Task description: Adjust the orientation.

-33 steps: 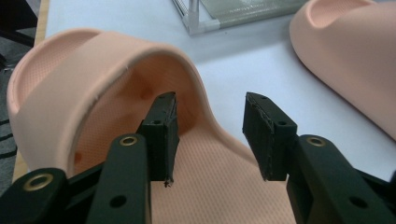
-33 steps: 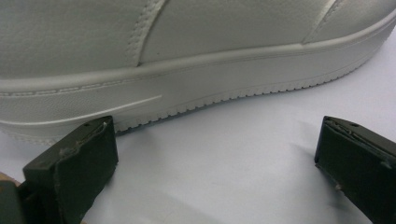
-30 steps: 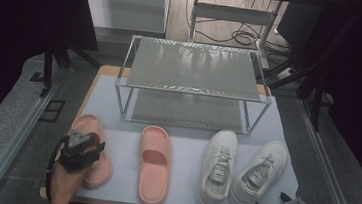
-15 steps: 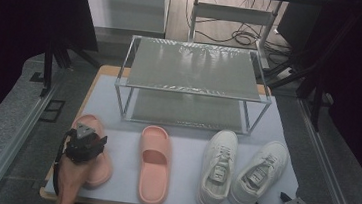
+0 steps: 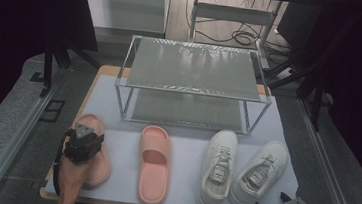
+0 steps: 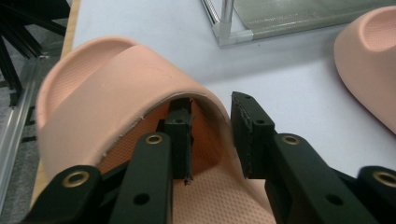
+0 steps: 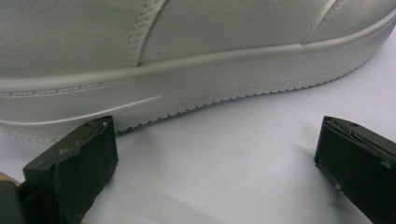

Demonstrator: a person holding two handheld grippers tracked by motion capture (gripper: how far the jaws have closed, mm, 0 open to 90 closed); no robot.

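Observation:
A pink slipper (image 5: 97, 124) (image 6: 107, 88) lies at the front left of the white mat (image 5: 186, 132). My left gripper (image 5: 83, 145) (image 6: 210, 102) is low over it. One jaw is under the strap and the other is outside it. The jaws have just been closing with the strap's side wall between them. A thin gap still shows at the inner pad. The second pink slipper (image 5: 154, 162) (image 6: 369, 60) lies beside the first one. My right gripper (image 5: 272, 203) (image 7: 217, 140) stands open at the front right corner, facing the sole of a white sneaker (image 5: 260, 172) (image 7: 187, 46).
A second white sneaker (image 5: 219, 168) lies left of the first. A two-shelf metal rack (image 5: 192, 68) (image 6: 229, 18) stands behind the shoes, both shelves bare. Dark stands and cables surround the table.
My left gripper has slid a little forward along the left slipper, up to its strap. The right gripper and all the shoes have stayed put.

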